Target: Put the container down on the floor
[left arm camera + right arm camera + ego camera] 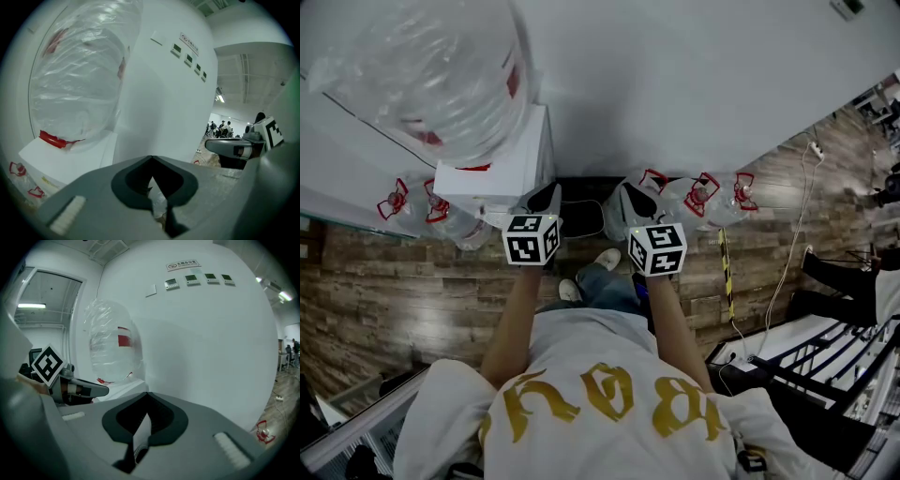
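Observation:
My left gripper (542, 201) and right gripper (630, 202) hang side by side at waist height, pointing at the white wall. Both are shut with nothing between the jaws, as the left gripper view (151, 159) and right gripper view (146, 395) show. Between them, low against the wall, lies a dark box-like shape (586, 202); I cannot tell what it is. Clear water jugs with red handles stand on the wooden floor at the right (703, 199) and at the left (441, 217). A large wrapped jug (441, 66) sits upside down on the white dispenser (502, 164).
The white wall (694, 84) is directly ahead. A cable with a power strip (797, 225) and a yellow-black strip (727, 272) run over the floor on the right. Black frames (825, 366) stand at the lower right. The person's shoes (600, 262) are below the grippers.

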A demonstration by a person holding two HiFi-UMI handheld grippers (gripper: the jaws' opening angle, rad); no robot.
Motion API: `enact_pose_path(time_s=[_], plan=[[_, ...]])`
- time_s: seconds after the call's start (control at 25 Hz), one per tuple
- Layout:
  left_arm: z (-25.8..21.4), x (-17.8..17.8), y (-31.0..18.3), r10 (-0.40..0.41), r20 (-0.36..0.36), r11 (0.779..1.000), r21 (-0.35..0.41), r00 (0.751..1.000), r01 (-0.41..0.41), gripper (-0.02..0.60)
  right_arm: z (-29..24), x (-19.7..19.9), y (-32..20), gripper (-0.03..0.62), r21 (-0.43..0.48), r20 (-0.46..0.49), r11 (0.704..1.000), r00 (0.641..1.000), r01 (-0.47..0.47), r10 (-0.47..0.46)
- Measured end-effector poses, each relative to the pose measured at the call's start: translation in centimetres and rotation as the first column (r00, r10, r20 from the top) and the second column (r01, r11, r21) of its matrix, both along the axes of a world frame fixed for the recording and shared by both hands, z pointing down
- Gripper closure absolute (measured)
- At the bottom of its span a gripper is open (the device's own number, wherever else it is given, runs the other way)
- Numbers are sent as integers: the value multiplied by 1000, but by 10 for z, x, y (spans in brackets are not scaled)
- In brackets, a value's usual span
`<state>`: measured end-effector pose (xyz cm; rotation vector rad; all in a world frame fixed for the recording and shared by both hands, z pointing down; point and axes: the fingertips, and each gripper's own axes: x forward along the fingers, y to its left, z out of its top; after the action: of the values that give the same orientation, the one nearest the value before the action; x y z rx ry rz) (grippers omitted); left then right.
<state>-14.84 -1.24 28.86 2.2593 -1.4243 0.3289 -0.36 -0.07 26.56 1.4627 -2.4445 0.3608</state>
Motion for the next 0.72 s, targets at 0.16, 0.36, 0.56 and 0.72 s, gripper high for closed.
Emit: enact_pose_path(time_s=[0.16, 0.36, 0.56, 0.72], plan=[[3, -2, -1, 0, -9, 1000, -5, 1000, 0, 581, 5, -1, 1, 568, -14, -5, 1000, 1000, -3, 3], [1, -7, -6, -26, -18, 1000, -4, 1000, 26, 581, 9, 1, 0, 568, -29, -8, 1000, 1000, -4, 3], [2, -8, -4, -34, -6, 999, -11, 999, 34, 581, 14, -2, 2, 568, -43, 5, 999, 1000, 4, -4], [0, -9, -3, -37, -20, 999, -6, 999, 37, 581, 18, -7, 5, 568, -54, 18, 998, 1000, 12, -11]])
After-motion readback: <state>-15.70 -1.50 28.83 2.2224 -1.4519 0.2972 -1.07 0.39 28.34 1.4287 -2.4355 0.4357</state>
